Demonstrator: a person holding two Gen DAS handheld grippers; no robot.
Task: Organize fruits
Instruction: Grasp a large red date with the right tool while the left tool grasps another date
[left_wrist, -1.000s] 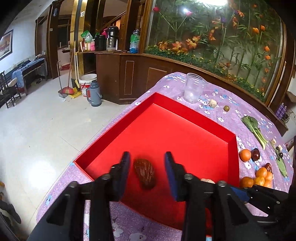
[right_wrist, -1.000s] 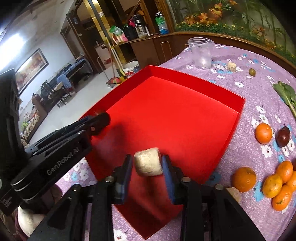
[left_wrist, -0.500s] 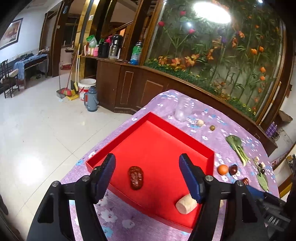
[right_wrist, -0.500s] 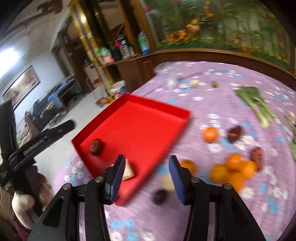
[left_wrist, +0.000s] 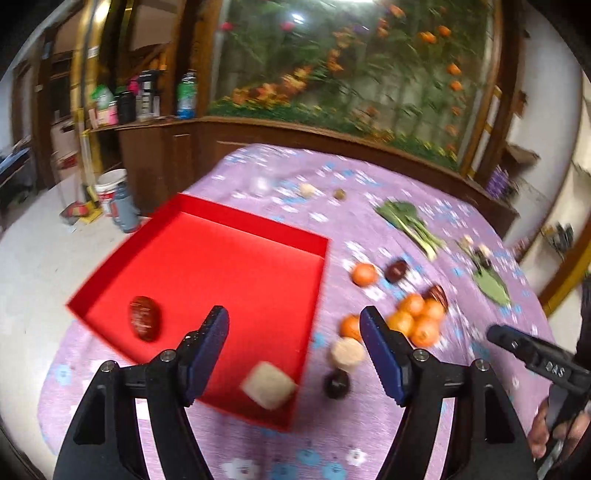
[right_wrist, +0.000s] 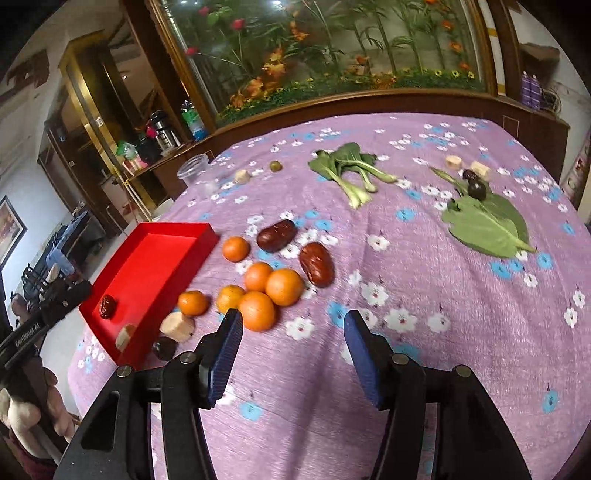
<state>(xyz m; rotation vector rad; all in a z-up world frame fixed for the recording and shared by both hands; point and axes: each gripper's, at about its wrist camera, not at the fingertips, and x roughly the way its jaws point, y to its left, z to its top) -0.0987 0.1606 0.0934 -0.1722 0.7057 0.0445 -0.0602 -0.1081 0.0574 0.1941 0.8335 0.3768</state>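
Inside the shallow red cardboard tray (left_wrist: 236, 266), a pale cut chunk (left_wrist: 269, 384) now lies released; both grippers (left_wrist: 293, 345) (right_wrist: 291, 341) gape empty (oranges (right_wrist: 284, 287) remain outside).

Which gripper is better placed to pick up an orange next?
Right. The right gripper is open just short of the orange cluster; the left gripper points at the red tray's edge.

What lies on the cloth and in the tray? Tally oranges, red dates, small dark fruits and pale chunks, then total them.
Oranges: 6
Red dates: 3, one in the red tray
Small dark fruits: 3
Pale chunks: 5, one in the tray
Total: 17
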